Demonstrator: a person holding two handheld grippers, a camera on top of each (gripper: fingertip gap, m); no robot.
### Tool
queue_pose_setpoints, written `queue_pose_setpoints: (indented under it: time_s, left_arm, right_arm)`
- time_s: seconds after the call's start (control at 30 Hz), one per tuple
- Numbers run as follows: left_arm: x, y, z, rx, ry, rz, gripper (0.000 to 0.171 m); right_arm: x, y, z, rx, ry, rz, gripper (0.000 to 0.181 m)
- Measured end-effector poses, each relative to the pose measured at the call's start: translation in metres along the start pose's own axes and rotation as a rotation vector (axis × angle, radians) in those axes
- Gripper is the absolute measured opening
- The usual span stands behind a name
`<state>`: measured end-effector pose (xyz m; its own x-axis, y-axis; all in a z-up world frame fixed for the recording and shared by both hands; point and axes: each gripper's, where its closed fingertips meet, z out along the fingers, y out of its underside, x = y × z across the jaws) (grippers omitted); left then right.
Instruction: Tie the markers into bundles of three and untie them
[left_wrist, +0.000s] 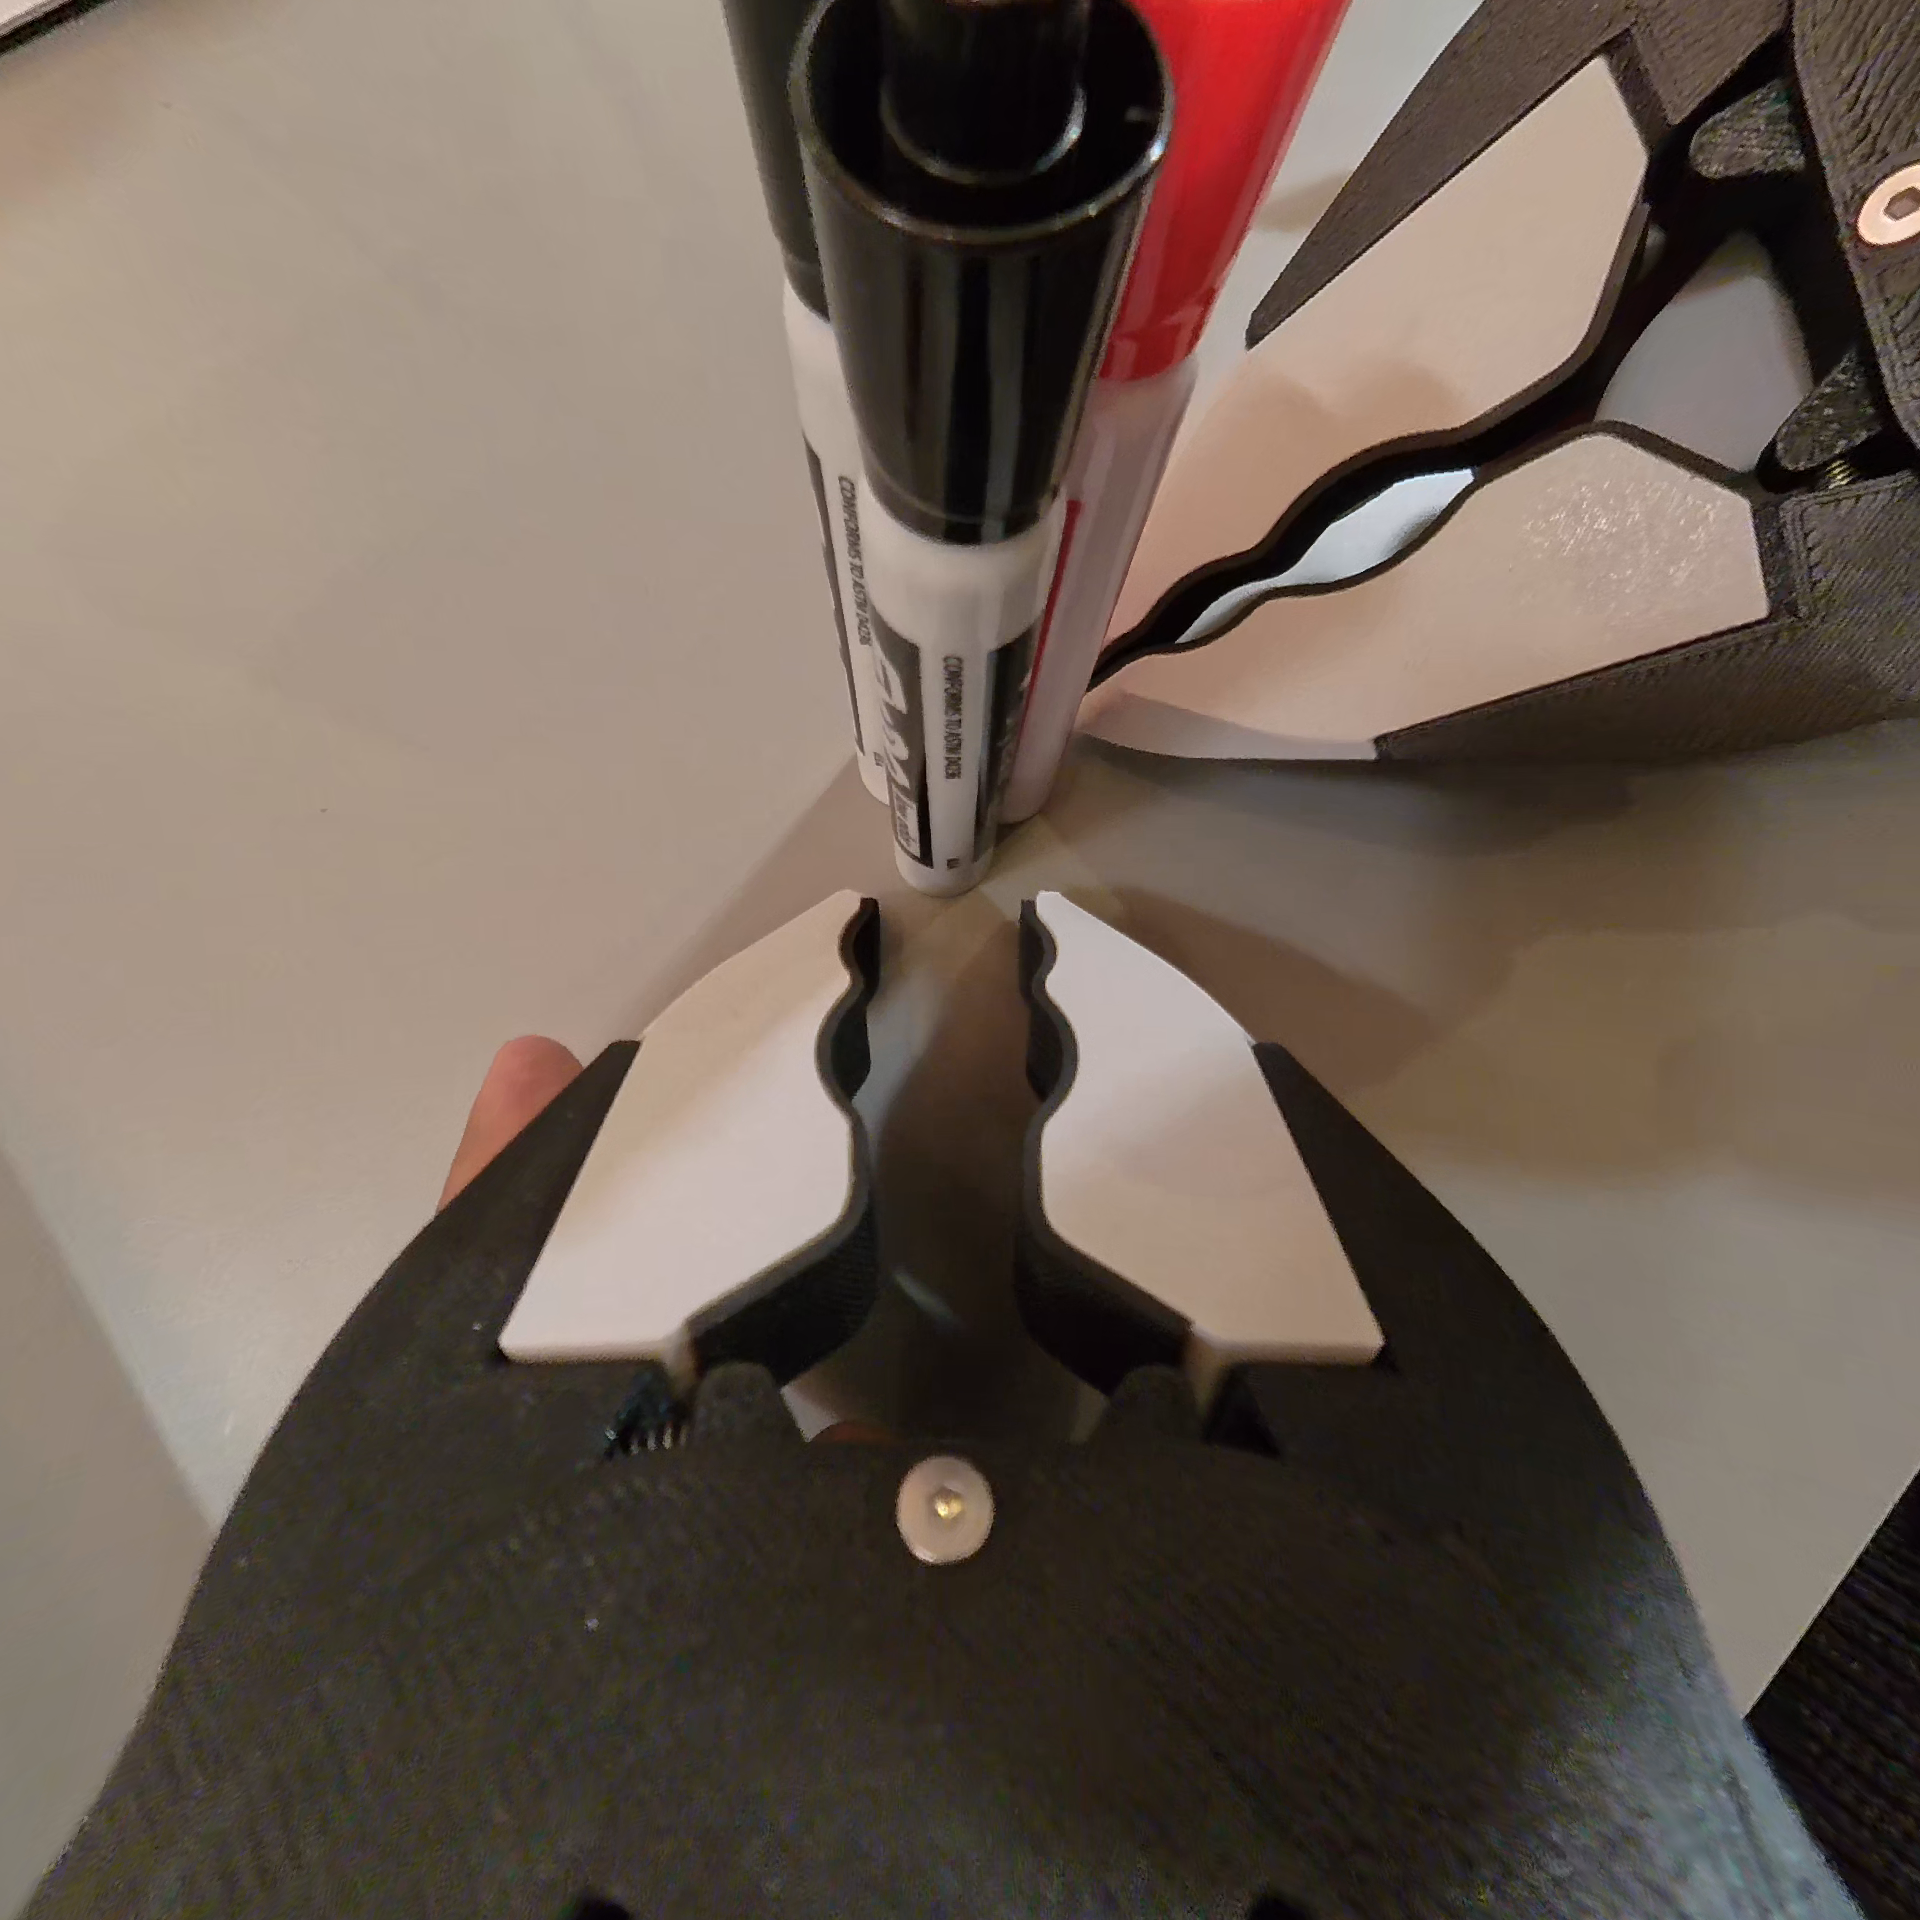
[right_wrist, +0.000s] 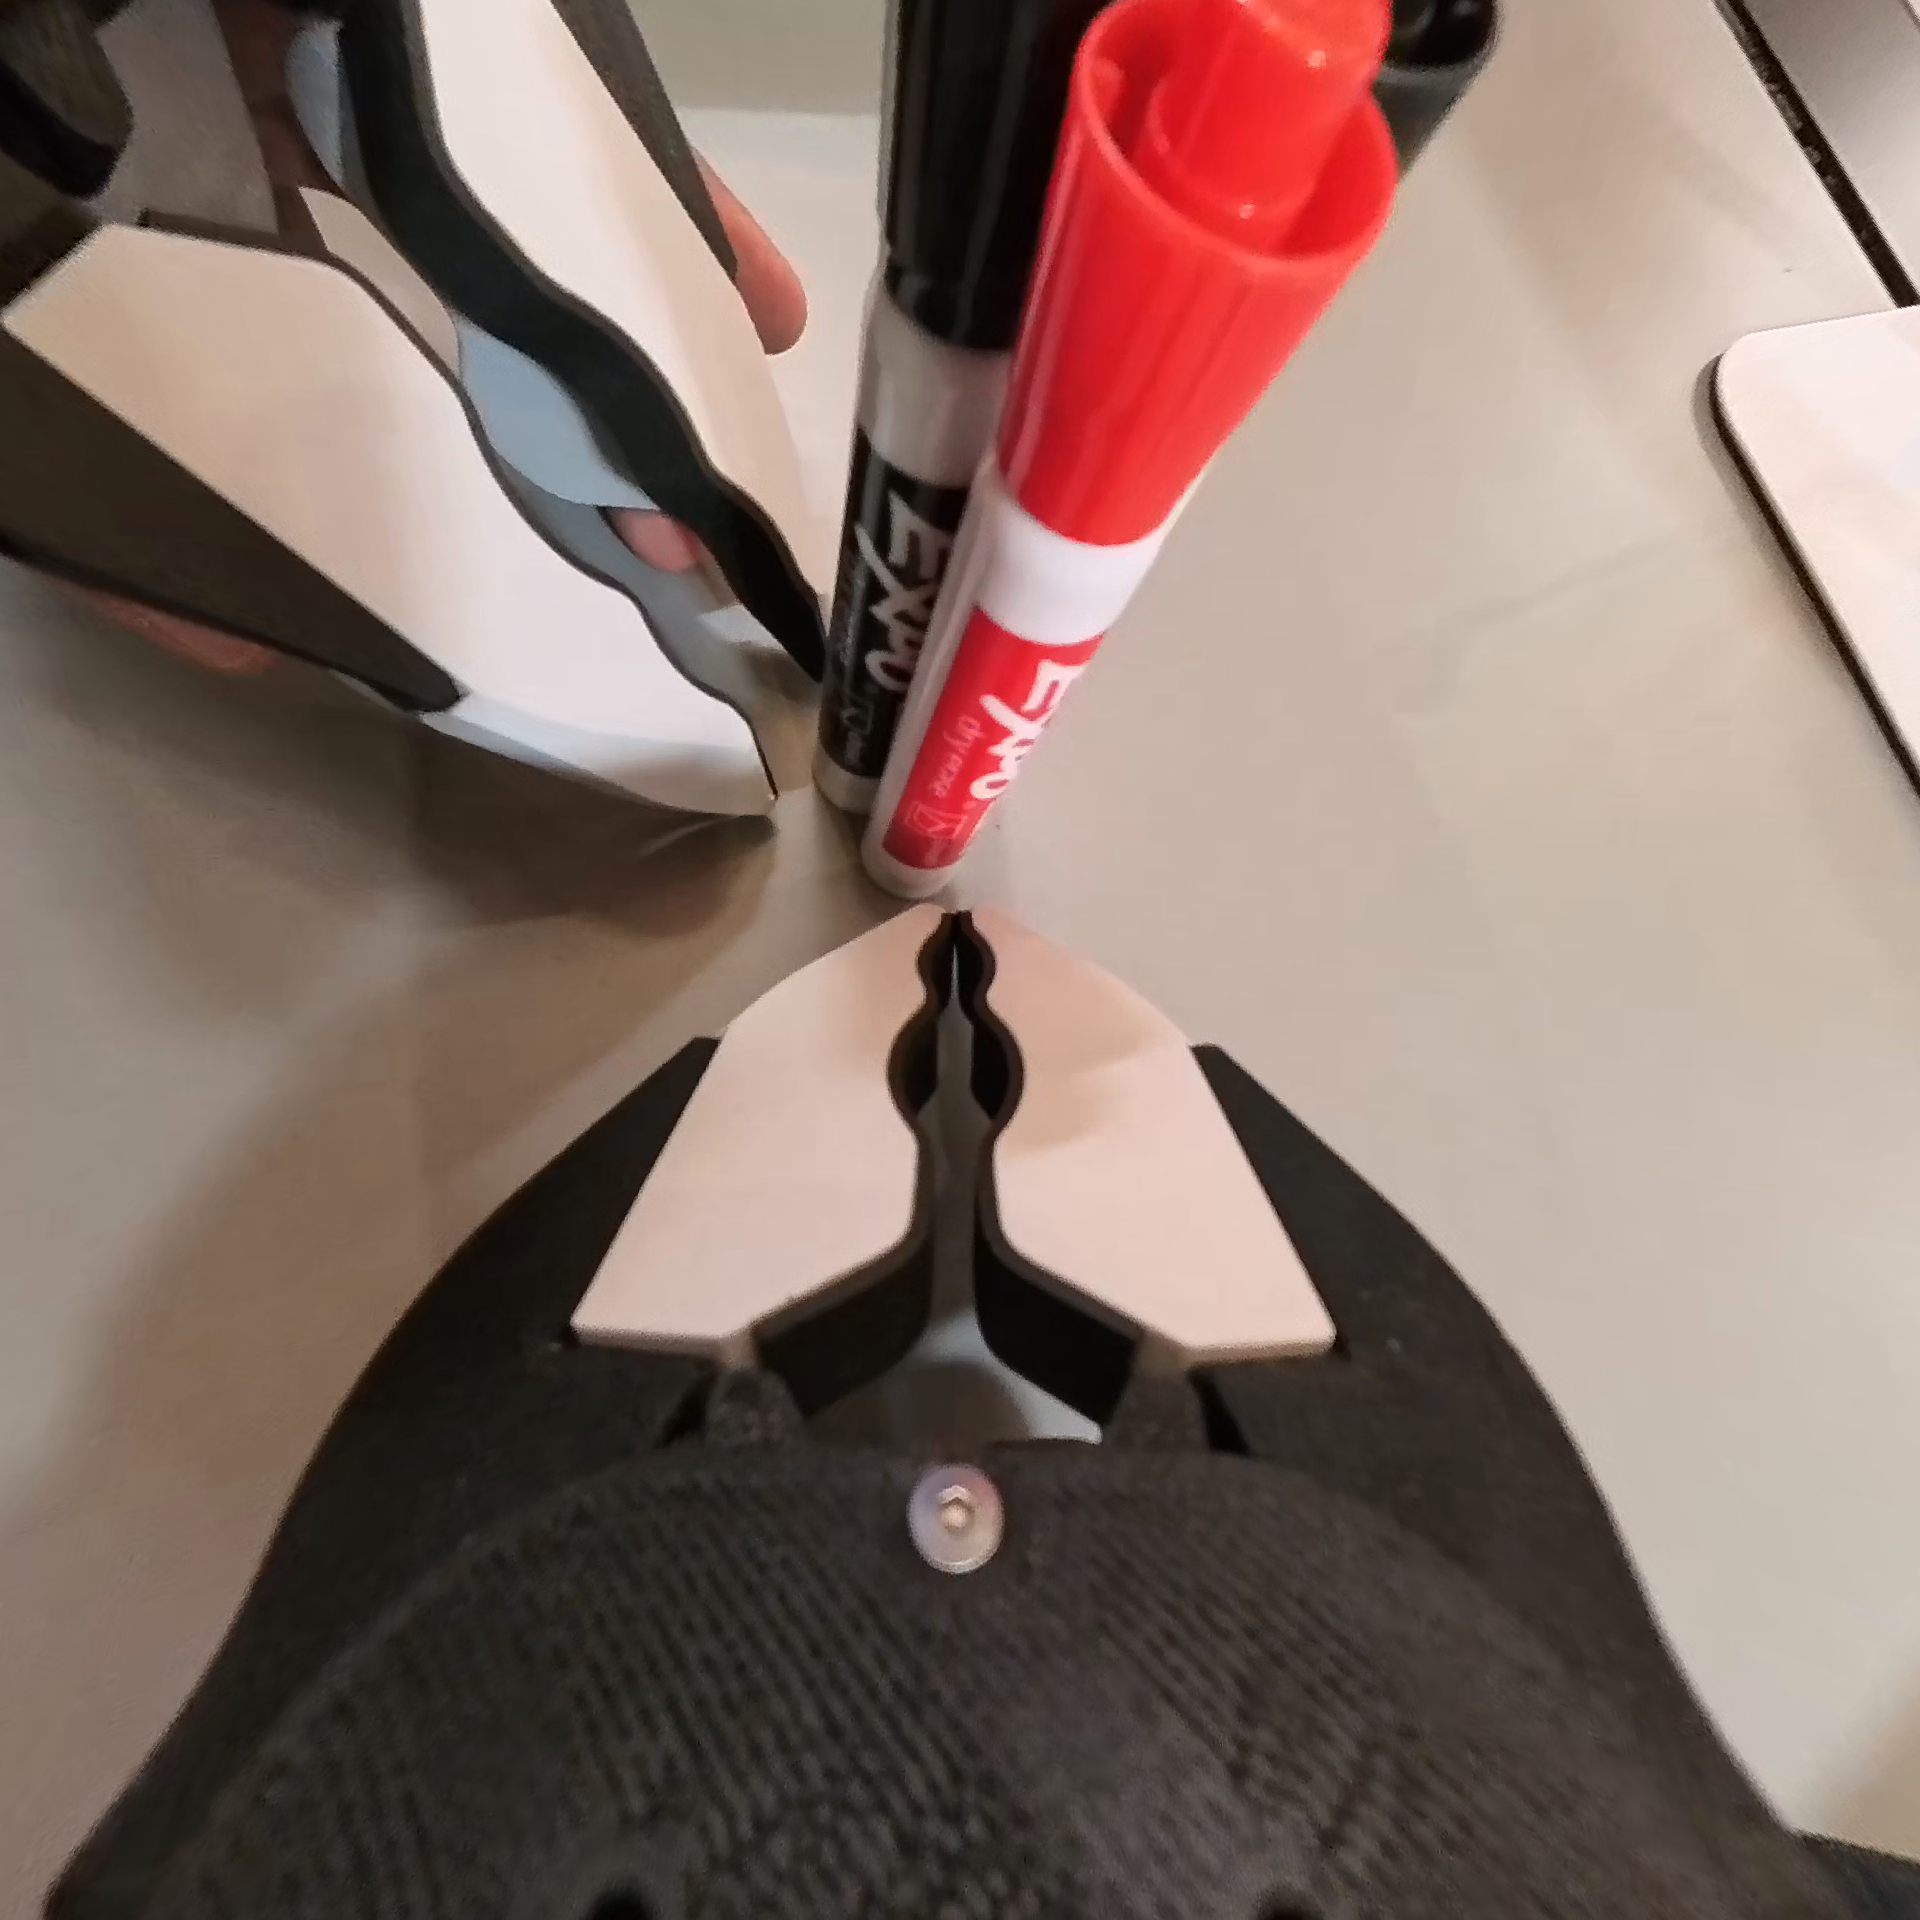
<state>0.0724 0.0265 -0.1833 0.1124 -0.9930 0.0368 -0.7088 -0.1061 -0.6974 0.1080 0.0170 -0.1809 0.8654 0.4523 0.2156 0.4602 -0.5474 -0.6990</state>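
Three markers stand upright on the table, bunched together and touching: a black one (left_wrist: 966, 416) in front, a second black one (left_wrist: 790, 260) behind it, and a red one (left_wrist: 1174, 208). No band shows around them. My left gripper (left_wrist: 948, 920) is open and empty, with its tips just short of the front black marker's base. My right gripper (right_wrist: 956, 920) is shut and empty, just short of the base of the red marker (right_wrist: 1132, 364), with a black marker (right_wrist: 914, 520) beside it. The right gripper (left_wrist: 1101, 681) also shows in the left wrist view. The left gripper (right_wrist: 784, 727) shows in the right wrist view.
The table (left_wrist: 364, 520) is plain off-white. A light flat slab with a dark edge (right_wrist: 1849, 520) lies at the right, and another edge (right_wrist: 1849, 156) runs behind it. A person's finger (left_wrist: 509, 1091) shows beside the left gripper. Spacing between my two grippers at the tips: around 5 cm.
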Motion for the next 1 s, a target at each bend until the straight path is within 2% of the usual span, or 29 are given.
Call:
queue_pose_setpoints:
  time_s: [0.43,0.63,1.0]
  left_arm:
    - [-0.001,0.001,-0.002,0.006,0.004,-0.023,0.029]
    - [0.001,0.000,-0.003,0.014,0.034,-0.029,0.037]
    - [0.002,0.000,-0.002,0.011,0.036,-0.019,0.047]
  right_arm:
    - [0.010,0.006,-0.005,0.000,0.023,0.023,0.001]
    - [0.029,0.011,-0.010,0.013,0.099,0.006,0.004]
    - [0.039,-0.005,-0.037,0.187,0.106,0.099,0.008]
